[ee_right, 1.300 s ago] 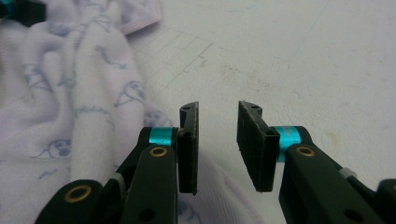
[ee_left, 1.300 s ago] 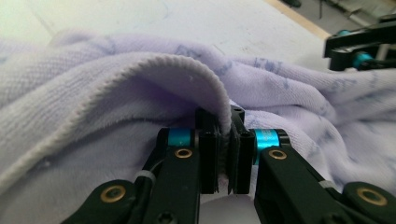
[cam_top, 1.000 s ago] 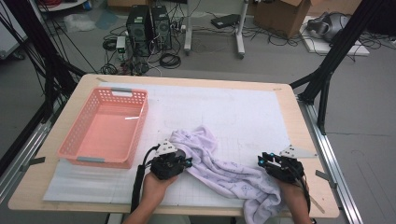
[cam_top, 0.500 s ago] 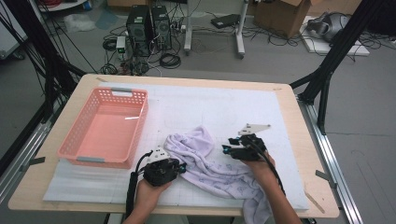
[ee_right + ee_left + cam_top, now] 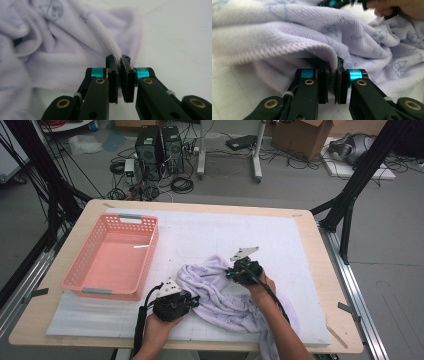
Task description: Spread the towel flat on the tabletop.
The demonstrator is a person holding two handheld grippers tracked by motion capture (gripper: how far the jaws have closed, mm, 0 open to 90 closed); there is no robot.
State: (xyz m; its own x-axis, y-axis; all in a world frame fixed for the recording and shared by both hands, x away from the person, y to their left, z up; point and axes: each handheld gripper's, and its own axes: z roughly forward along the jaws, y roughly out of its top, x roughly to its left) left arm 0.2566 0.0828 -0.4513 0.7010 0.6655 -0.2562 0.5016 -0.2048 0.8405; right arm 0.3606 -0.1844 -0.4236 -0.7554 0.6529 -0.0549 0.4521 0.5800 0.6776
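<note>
A: The towel [image 5: 220, 292] lies crumpled on the near middle of the bench [image 5: 320, 245], right of the pink basket [image 5: 112, 255]; the left tool [image 5: 332, 83] is clamped on a hemmed fold at its near left.

B: And the right tool [image 5: 119, 80] has just closed on a thin edge at the far right; the bite looks shallow, though the close view is blurred; a hard pull apart could slip the hem free.

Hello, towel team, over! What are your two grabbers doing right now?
Left gripper shut on towel hem. Right gripper just closed its fingers on another towel edge. Towel bunched on white mat. Pink basket stands apart at left, nothing blocking.
</note>
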